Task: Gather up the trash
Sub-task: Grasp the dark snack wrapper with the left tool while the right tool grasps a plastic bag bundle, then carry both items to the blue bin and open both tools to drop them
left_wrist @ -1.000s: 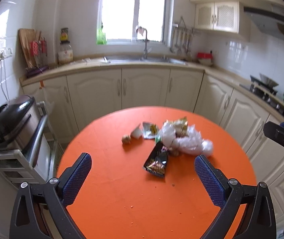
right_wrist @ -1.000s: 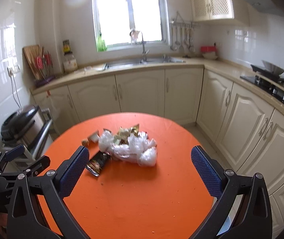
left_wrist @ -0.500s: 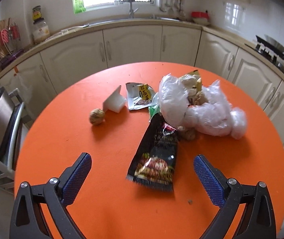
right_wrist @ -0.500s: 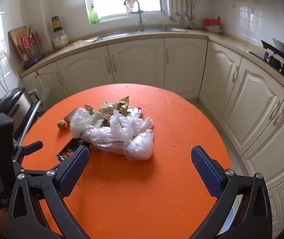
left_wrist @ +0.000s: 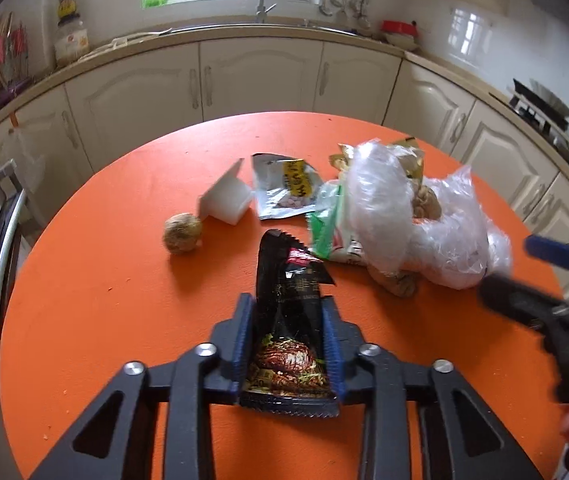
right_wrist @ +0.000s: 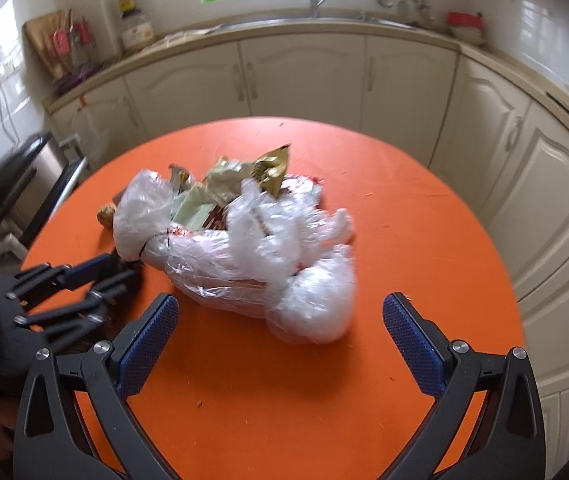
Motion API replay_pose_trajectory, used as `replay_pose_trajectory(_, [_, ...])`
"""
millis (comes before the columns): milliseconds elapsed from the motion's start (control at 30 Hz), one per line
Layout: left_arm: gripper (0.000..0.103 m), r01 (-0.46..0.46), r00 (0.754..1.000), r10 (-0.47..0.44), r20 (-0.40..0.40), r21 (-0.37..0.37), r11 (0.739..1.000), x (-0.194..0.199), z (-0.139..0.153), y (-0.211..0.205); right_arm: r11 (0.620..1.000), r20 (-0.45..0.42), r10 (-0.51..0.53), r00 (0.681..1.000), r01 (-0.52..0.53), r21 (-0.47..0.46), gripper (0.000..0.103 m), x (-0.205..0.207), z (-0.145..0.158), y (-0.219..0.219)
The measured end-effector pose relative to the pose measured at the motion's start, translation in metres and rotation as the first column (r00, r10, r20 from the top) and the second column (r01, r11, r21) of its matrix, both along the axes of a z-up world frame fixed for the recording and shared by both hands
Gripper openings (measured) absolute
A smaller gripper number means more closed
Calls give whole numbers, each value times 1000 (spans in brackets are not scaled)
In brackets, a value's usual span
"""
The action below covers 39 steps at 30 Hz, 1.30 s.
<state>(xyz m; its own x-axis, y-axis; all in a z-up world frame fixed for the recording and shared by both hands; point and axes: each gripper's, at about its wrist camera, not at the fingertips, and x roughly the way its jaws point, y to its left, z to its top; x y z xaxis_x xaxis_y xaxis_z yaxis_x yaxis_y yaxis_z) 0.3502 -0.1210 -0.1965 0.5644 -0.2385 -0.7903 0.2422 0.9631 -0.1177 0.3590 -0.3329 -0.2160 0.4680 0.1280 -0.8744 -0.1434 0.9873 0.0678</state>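
Observation:
On the round orange table point(left_wrist: 104, 320) my left gripper point(left_wrist: 287, 320) is shut on a black snack wrapper point(left_wrist: 290, 312), squeezing its middle between the blue pads. Beyond it lie a brown ball of scrap point(left_wrist: 181, 233), a white paper piece point(left_wrist: 226, 200), a silver wrapper point(left_wrist: 286, 190) and a clear plastic bag point(left_wrist: 416, 216) stuffed with trash. My right gripper point(right_wrist: 280, 328) is open and empty, just in front of the plastic bag point(right_wrist: 260, 252). The left gripper also shows at the left of the right wrist view point(right_wrist: 96, 280).
Cream kitchen cabinets point(right_wrist: 304, 72) and a counter with a sink curve behind the table. A metal rack with an appliance point(right_wrist: 24, 176) stands left of the table. A stove point(left_wrist: 540, 104) is at the far right. The table's front part point(right_wrist: 284, 400) is bare orange.
My left gripper has moved forward and down and has shut on the black wrapper. My right gripper has moved closer to the plastic bag and stays open.

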Motion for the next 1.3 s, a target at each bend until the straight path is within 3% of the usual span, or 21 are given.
replay_pose_trajectory(67, [14, -11, 1000, 11, 14, -2, 1000, 12, 4, 1, 999, -10, 36, 999, -36, -27, 103, 7, -9, 8])
replay_pose_trajectory(200, [13, -45, 999, 46, 8, -16, 999, 37, 6, 2, 987, -1, 98, 995, -97, -132, 103, 16, -25, 24])
replay_pose_trajectory(233, [13, -47, 999, 47, 7, -21, 999, 38, 5, 2, 984, 4, 100, 995, -99, -151, 99, 17, -28, 25])
replay_pose_trajectory(300, [12, -49, 999, 49, 4, -31, 998, 48, 3, 0, 987, 16, 101, 995, -98, -125, 94, 17, -27, 22])
replay_pose_trajectory(433, [11, -46, 999, 46, 10, -47, 998, 65, 2, -5, 991, 31, 99, 995, -96, -90, 67, 11, -21, 16])
replay_pose_trajectory(600, [11, -29, 999, 31, 25, -52, 998, 83, 4, -16, 996, 44, 84, 995, -84, 7, 57, -4, -8, 5])
replay_pose_trajectory(1000, [11, 18, 995, -11, 101, -76, 997, 55, 9, -30, 995, 111, 24, 994, -35, 91, 56, -53, 37, -14])
replay_pose_trajectory(1300, [11, 84, 973, -63, 222, -87, 993, -18, 42, -35, 993, 215, -31, 976, 6, 116, 56, -89, 92, -41])
